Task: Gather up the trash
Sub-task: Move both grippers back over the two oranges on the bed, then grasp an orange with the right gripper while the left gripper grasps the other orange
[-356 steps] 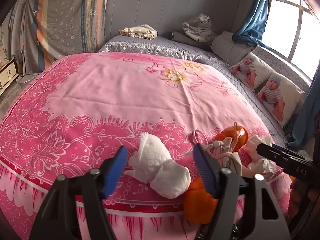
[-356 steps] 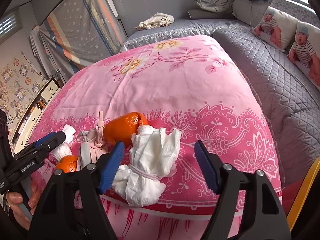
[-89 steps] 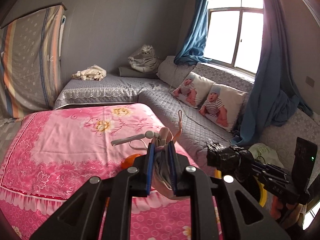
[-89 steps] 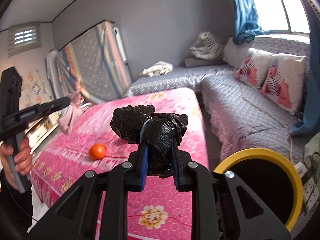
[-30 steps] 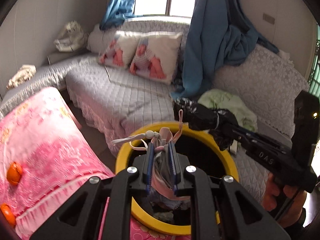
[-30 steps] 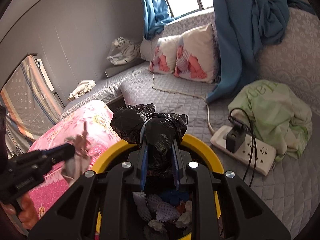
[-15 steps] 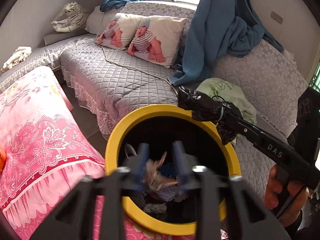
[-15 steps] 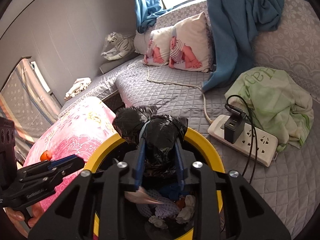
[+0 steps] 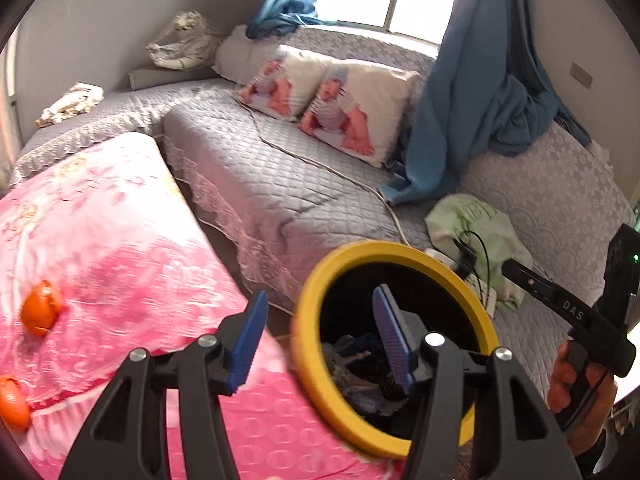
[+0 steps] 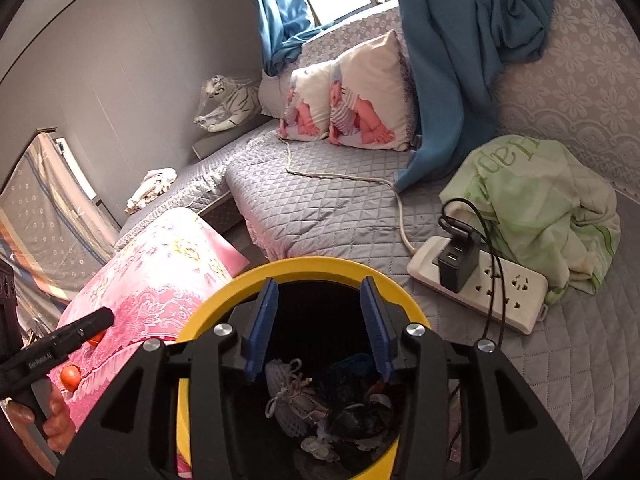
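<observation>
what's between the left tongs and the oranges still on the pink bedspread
Nothing visible: the two round oranges lie in the open on the pink floral bedspread, left of the opening, empty left tongs.

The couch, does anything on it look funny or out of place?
Yes. A white power strip lies right on the grey couch cushion with a black charger plugged in, beside a crumpled green cloth. Its cord trails across the seat.

Bedroom: quilted bed (image 9: 256,184), pillows (image 9: 352,112)
</observation>
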